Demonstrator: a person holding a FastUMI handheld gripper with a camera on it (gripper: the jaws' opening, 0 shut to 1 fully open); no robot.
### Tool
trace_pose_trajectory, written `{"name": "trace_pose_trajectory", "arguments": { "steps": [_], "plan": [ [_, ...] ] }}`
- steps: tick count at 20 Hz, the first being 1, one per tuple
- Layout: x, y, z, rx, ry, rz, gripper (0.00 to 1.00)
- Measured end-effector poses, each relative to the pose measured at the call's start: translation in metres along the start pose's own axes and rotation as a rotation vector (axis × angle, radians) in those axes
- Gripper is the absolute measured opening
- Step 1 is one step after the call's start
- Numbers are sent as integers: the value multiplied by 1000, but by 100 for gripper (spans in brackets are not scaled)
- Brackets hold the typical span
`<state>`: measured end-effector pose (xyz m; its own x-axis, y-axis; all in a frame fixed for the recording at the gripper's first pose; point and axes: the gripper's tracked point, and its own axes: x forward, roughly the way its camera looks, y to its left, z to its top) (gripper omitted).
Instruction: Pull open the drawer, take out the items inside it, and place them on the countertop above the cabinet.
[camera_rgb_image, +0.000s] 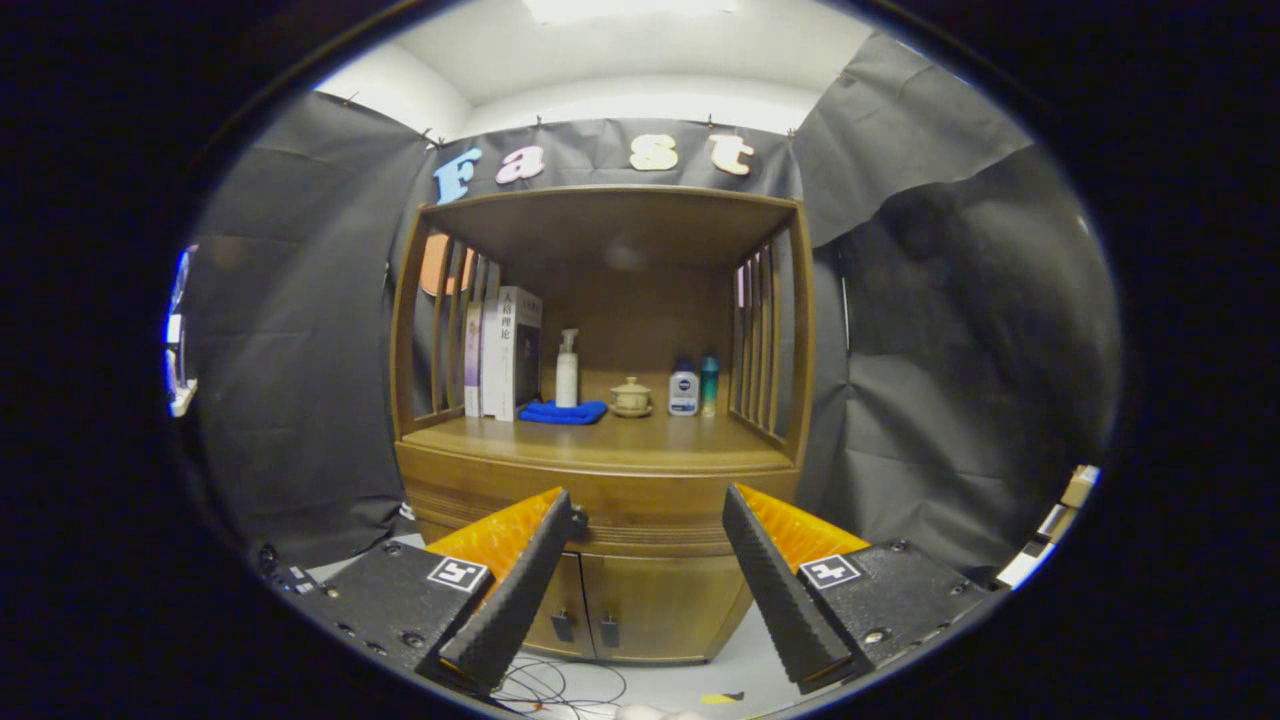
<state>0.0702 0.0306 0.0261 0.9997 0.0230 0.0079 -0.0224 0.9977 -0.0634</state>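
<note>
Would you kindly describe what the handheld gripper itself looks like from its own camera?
The gripper has two long wedge-shaped fingers with finely ribbed inner faces, each on a flat black plate with screws. Each plate carries a square black-and-white marker. The fingers stand apart, empty, before the wooden cabinet.

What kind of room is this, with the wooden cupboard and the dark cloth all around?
Probably a small test booth set up like a home. Black cloth hangs as walls around a wooden cabinet holding books and bottles. The open gripper points at its shut drawer.
</note>
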Motion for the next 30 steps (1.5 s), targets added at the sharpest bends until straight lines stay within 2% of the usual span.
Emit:
{"name": "trace_pose_trajectory", "arguments": {
  "steps": [5,15,17,23,27,30],
  "plan": [
    [65,25,-18,-5,33,32,99],
    [167,70,-101,-27,165,39,98],
    [181,76,-115,-24,189,49,94],
    [193,76,-131,-3,186,-17,52],
    [196,74,-131,4,180,-90,46],
    [194,75,-132,-3,191,-81,40]
  ]
}}
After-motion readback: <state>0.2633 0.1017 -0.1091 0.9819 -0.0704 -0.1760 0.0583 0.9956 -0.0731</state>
